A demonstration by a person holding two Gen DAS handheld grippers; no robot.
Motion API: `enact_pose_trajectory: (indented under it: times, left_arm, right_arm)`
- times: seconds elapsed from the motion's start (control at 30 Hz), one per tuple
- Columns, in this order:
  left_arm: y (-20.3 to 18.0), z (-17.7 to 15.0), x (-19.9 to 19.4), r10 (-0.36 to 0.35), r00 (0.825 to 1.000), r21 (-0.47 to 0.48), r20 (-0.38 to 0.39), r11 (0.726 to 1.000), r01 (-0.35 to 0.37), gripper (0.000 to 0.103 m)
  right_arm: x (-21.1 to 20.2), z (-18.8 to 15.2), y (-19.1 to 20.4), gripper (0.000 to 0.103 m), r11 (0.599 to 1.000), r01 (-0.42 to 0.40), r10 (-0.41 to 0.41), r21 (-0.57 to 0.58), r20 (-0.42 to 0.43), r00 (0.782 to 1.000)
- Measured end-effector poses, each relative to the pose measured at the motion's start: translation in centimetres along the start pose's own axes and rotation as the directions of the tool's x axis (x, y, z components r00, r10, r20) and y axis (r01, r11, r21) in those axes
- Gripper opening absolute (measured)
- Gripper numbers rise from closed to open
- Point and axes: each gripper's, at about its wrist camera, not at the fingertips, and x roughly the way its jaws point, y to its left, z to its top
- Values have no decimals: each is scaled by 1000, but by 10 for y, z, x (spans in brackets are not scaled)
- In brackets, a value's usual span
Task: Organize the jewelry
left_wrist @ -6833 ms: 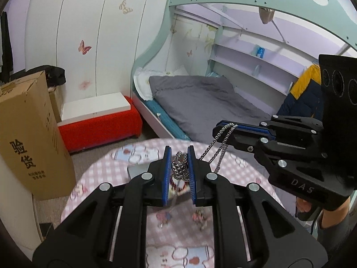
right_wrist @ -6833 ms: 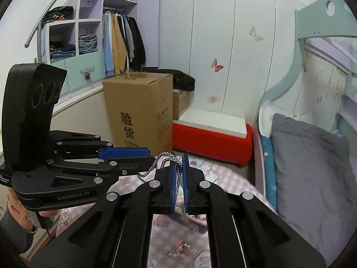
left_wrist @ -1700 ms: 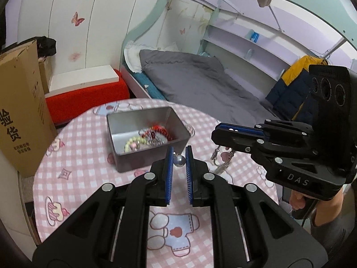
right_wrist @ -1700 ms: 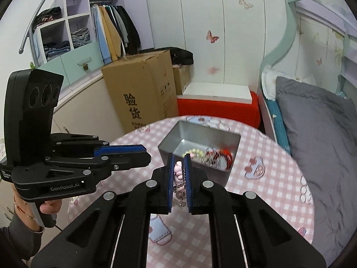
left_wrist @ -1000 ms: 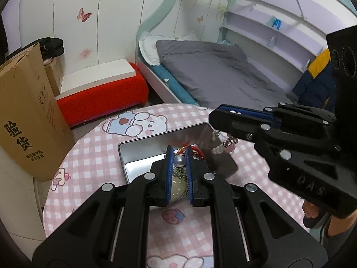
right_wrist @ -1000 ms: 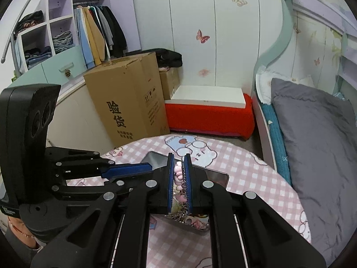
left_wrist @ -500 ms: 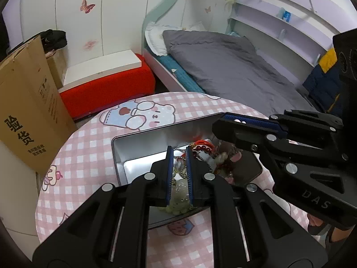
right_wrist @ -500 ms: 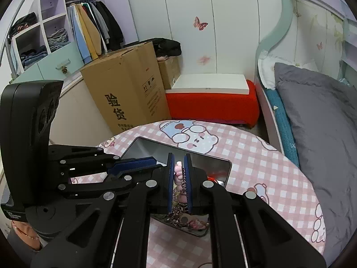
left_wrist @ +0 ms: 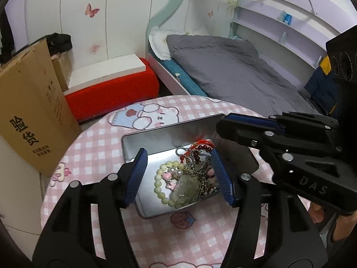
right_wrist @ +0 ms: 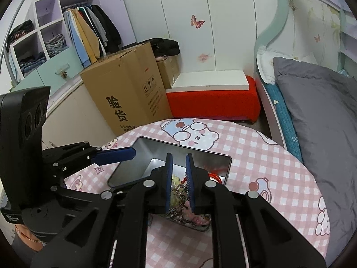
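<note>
Jewelry (left_wrist: pixel 185 178) lay heaped in the metal tin (left_wrist: pixel 133 143) on the tabletop (left_wrist: pixel 93 138); the left claw (left_wrist: pixel 180 176) gaped wide above it, while the right claw (right_wrist: pixel 179 183) stood slightly parted, gripping nothing.

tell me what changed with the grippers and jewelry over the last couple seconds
Both grippers came down over the tin. The left gripper opened wide and dropped its necklace onto the jewelry pile. The right gripper loosened slightly, its chain now in the tin. Tin and table stayed put.

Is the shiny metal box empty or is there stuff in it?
Not empty. The metal box holds a bead bracelet, a pale green pendant and tangled chains.
</note>
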Motion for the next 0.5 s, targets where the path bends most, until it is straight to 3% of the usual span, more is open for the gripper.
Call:
enact_pose_trajectory:
  times: [0.2, 0.33, 0.5]
  left_arm:
    - [-4, -4, -30, 11, 999, -4, 30, 1000, -11, 60]
    - [-11, -12, -63, 58, 996, -5, 74, 998, -58, 66]
    - [-24, -28, -117, 134, 976, 0, 169, 991, -135, 76]
  right_arm:
    - [-28, 1, 9, 15, 1000, 12, -12, 0, 40, 999]
    - [-58, -2, 25, 28, 999, 39, -37, -20, 81, 996]
    - [-101, -17, 50, 46, 995, 84, -75, -51, 149, 986]
